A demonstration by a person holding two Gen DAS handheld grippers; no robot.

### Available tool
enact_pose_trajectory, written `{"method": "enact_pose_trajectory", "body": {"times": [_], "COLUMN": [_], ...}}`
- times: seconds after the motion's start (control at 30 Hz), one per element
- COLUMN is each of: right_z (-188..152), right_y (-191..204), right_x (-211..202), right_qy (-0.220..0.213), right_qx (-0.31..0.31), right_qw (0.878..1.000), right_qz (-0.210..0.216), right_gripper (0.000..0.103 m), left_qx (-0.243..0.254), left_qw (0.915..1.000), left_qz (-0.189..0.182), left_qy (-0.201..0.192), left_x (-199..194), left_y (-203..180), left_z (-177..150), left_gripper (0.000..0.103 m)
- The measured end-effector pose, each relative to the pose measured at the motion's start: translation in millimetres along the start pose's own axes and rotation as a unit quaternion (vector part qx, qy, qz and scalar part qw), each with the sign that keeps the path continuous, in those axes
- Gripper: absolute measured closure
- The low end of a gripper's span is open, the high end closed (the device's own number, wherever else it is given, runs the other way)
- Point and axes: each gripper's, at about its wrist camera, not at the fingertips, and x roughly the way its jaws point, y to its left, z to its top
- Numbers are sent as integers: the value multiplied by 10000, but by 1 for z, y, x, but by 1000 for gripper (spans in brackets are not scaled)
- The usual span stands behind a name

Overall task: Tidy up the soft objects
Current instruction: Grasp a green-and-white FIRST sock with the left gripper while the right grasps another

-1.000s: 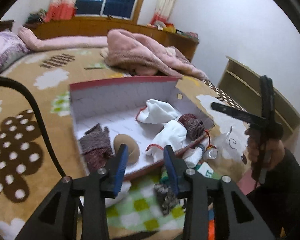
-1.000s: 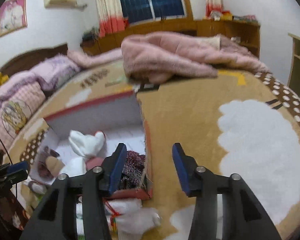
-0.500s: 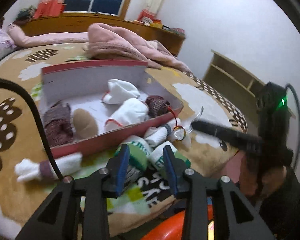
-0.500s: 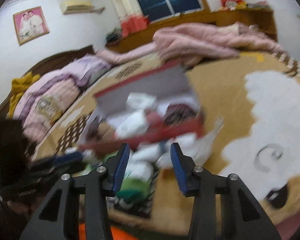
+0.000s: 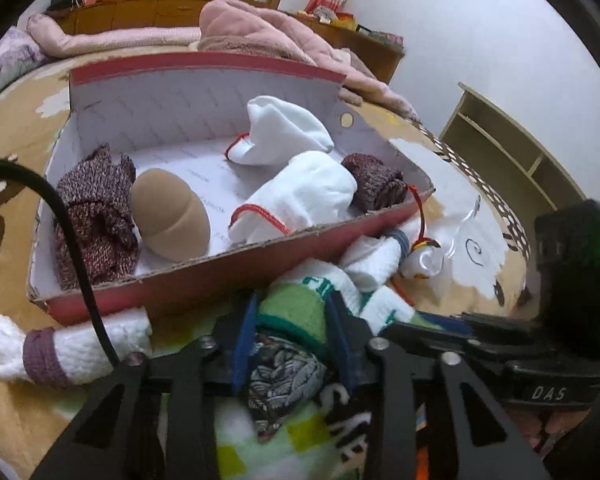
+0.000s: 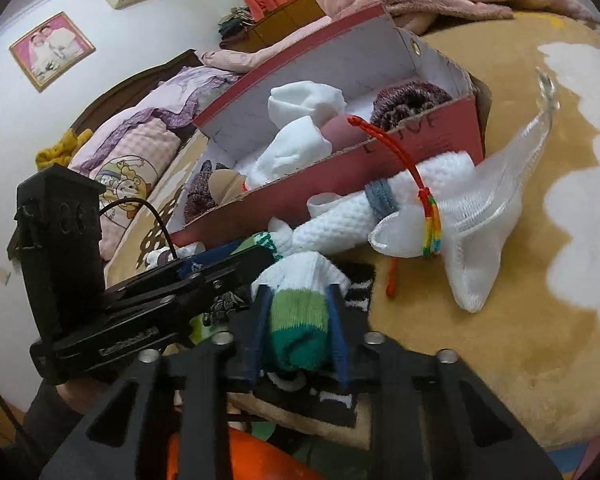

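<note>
Socks, green-and-white, rolled: two of them, lying on the bed cover just in front of the red cardboard box

Left wrist view
- Left gripper (image 5: 292,332): jaws narrow and closing, blue pads on either side of a green-and-white rolled sock (image 5: 300,312); pads appear to press its sides
- Patterned grey-black sock (image 5: 284,376): directly under the gripper, on a green-checked cloth (image 5: 268,448)
- Red cardboard box (image 5: 204,276): open top, white lining; holds two white socks with red cord (image 5: 300,196), two maroon knitted pieces (image 5: 96,216) at the left and right ends, and a tan rounded item (image 5: 170,216)
- White knitted roll with purple band (image 5: 60,350): outside the box, against its front left corner
- White knitted roll with grey band (image 5: 376,256): outside the box, by its front right corner
- Right gripper (image 5: 432,316): enters from the right, fingers level, tips just beside the left gripper
- Black cable (image 5: 72,240): crosses the front of the box

Right wrist view
- Right gripper (image 6: 298,320): jaws narrow and closing, pads pressing a second green-and-white sock (image 6: 298,320), white end pointing away
- Left gripper (image 6: 224,260): comes in from the left, tips near this sock
- White mesh pouch (image 6: 480,216): lies right of the box on the tan bed cover (image 6: 520,340), touching the white knitted roll; rainbow-and-red cord (image 6: 430,220) tied around them
- Box (image 6: 380,160): behind, tilted in the frame
</note>
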Motion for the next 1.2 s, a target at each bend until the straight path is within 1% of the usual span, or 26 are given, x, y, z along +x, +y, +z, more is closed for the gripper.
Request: {"method": "enact_pose_trajectory", "body": {"times": [0.07,0.13,0.23,0.33,0.43,0.5,0.57,0.73,0.8,0.9,0.93,1.03,1.1,1.2], "right_z": [1,2,4,7,10,12,13,18,20,23,24,28,28,28], "right_y": [3,9,18,23,21,21,25,37,36,33,33,33,34,36], "right_x": [-5,-11,-24,-34,-37,-37,-38,-40,-42,-43,-43,-45,-47,-46], "right_qy": [-86,-168,-351,-525,-599,-636,-708,-958,-1013,-1048,-1053,-1106,-1144,-1146], "right_qx": [-75,-199,-359,-483,-454,-455,-576,-940,-944,-906,-891,-897,-941,-976], "right_qw": [9999,9997,9986,9971,9967,9965,9956,9909,9903,9904,9904,9898,9890,9886], "right_qz": [30,20,162,256,316,285,229,97,93,-1,-10,-20,-28,-43], "right_gripper": [85,85,85,85,85,85,85,85,85,85,85,84,84,84], "left_qx": [77,234,362,372,285,266,246,130,-14,-298,-328,-246,-233,-239], "left_qw": [9999,9993,9983,9971,9955,9934,9920,9889,9879,9869,9867,9862,9853,9830], "left_qz": [42,115,125,64,-66,21,68,33,-122,-373,-407,-321,-367,-320], "left_qy": [-111,-261,-431,-654,-905,-1118,-1236,-1482,-1546,-1542,-1540,-1603,-1654,-1791], "left_x": [1,-3,-14,-29,-44,-53,-59,-76,-83,-92,-93,-100,-104,-101], "left_y": [-2,-7,-11,-9,-7,-7,-7,-2,4,17,18,17,16,14], "left_z": [0,1,1,3,6,8,8,9,9,10,11,11,10,9], "left_gripper": [81,82,82,82,83,84,85,85,85,85,85,85,85,84]}}
